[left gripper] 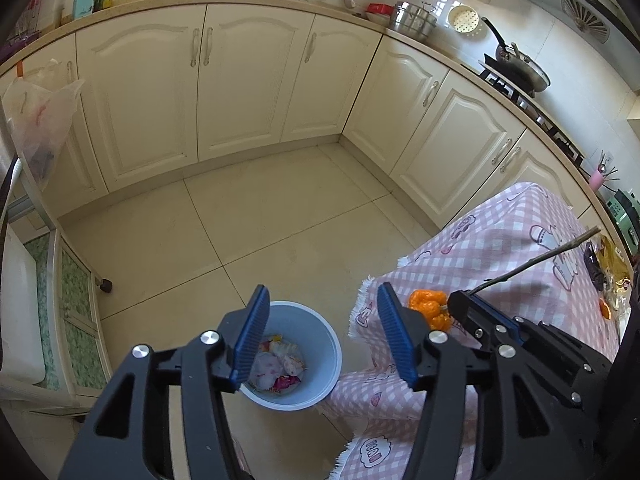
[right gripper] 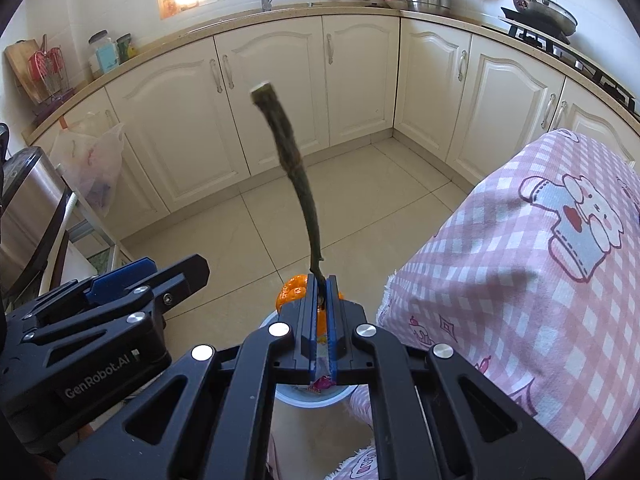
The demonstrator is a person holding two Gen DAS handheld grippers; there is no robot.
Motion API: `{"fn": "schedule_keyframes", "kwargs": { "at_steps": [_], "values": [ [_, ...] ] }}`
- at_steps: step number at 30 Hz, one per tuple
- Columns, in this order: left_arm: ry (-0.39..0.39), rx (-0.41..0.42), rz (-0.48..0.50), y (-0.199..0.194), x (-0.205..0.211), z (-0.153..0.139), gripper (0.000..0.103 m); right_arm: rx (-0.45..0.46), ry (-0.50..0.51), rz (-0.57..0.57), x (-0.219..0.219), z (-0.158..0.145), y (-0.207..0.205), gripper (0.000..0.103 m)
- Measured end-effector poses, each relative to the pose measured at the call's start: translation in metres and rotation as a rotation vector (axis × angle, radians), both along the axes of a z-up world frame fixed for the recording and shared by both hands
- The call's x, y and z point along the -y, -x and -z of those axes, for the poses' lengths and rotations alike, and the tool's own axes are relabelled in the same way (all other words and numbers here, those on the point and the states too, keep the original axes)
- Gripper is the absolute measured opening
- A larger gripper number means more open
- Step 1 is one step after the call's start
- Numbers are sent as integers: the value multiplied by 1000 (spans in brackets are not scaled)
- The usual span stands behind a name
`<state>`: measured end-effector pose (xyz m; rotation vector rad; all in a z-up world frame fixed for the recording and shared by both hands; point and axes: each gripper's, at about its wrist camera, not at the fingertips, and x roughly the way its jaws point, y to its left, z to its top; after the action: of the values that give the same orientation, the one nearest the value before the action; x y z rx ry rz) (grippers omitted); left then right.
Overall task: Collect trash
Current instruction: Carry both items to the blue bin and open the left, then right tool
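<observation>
Fingers (right gripper: 319,280) on the right clench a twig (right gripper: 294,168); left fingers (left gripper: 320,316), released, reveal trash in the bin (left gripper: 320,344).

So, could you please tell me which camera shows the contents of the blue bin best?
The left wrist view: it looks straight into the blue bin, showing crumpled wrappers inside. In the right wrist view the right gripper hides nearly all of it; only a rim sliver shows.

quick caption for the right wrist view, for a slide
Right gripper shut on a brown twig with orange peel beneath, above the blue trash bin.
</observation>
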<state>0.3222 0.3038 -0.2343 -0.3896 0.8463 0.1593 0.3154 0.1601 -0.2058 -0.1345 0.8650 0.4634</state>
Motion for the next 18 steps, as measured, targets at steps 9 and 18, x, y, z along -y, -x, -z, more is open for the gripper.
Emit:
{"fn": "schedule_keyframes", "kwargs": {
  "at_steps": [9, 18],
  "values": [
    [2, -5, -17, 5, -8, 1, 55, -8, -2, -12, -6, 3, -2, 3],
    [-4, -4, -40, 4, -16, 0, 55, 13, -15, -12, -14, 4, -9, 7]
  ]
}}
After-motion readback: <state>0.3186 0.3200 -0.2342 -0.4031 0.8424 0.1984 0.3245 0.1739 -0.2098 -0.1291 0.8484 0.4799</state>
